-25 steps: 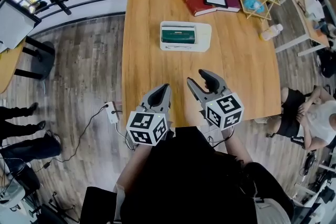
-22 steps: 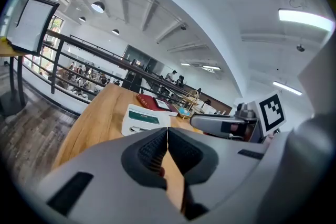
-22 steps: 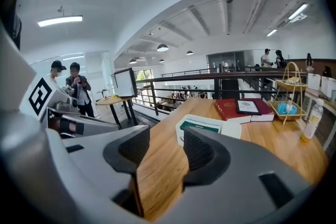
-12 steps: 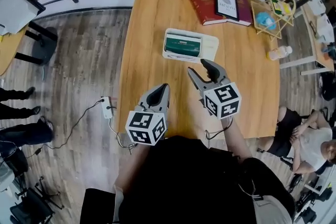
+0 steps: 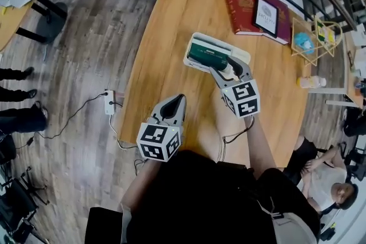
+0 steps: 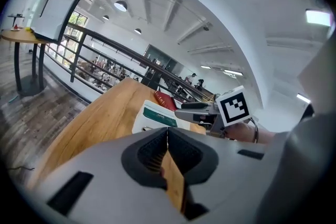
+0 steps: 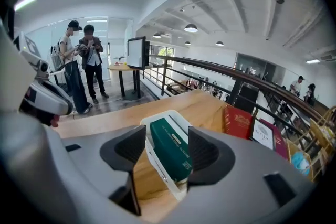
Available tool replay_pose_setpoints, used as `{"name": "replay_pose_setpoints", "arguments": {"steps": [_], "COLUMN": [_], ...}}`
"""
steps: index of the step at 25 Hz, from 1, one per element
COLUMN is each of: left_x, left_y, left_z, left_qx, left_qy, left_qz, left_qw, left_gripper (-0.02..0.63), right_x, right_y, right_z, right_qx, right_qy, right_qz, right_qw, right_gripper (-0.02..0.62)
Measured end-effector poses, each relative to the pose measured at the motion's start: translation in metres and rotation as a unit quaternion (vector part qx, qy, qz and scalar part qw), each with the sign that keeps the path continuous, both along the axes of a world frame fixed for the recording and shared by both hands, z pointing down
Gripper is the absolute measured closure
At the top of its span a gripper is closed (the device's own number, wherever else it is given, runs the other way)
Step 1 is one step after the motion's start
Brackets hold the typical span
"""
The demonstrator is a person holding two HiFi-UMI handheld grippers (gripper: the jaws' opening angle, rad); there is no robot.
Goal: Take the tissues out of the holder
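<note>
The right gripper (image 5: 224, 67) hung with its jaws apart; they had just been opening. Seen along them, the green tissue pack (image 7: 170, 148) lay in the gap, with neither pad pressing on it. From the head view the jaw tips stood at the near right end of the white holder (image 7: 164, 115), which lay flat around the middle of the wooden table (image 5: 166, 37), the pack lying inside it. The left gripper (image 5: 178, 101) had its jaws together with nothing between them. It was held near the table's near left edge, well apart from the holder and pointing towards it. Towards the far right corner lay a red book (image 5: 243, 8) and, just beside it, a darker book (image 5: 274, 20). A pale bottle (image 5: 311, 82) lay at the right edge.
</note>
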State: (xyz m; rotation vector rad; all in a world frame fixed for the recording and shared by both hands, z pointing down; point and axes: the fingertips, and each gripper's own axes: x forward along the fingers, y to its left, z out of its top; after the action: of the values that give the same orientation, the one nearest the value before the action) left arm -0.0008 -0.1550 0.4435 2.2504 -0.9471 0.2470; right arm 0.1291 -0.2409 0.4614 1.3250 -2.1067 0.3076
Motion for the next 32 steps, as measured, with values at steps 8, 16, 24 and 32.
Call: {"name": "replay_pose_setpoints", "arguments": {"steps": [8,16,24,32], "left_x": [-0.002,-0.002,-0.01,-0.014], "left_y": [-0.012,-0.018,-0.027,-0.032], "left_z": [0.02,0.036,0.043,0.048], "left_qx": [-0.027,-0.049,-0.058,-0.065], "left_qy": [0.007,0.019,0.029,0.039], "left_qz": [-0.03,-0.046,-0.062,-0.07], "left_qw": [0.9992,0.9976,0.9959,0.9946], "left_gripper": [0.594,0.594,0.593,0.594], "right_x": [0.004,0.002,0.014,0.012], "right_y": [-0.027,-0.041,-0.045,-0.046], "right_z": [0.04,0.068,0.096,0.118], "right_qx": [-0.064,-0.144,-0.233,-0.255], "right_qy": [0.072,0.115,0.197,0.253], "right_qz": [-0.093,-0.178,-0.249,-0.279], "right_qw": [0.991,0.967,0.919,0.891], "right_gripper": [0.301,0.256,0.236,0.259]}}
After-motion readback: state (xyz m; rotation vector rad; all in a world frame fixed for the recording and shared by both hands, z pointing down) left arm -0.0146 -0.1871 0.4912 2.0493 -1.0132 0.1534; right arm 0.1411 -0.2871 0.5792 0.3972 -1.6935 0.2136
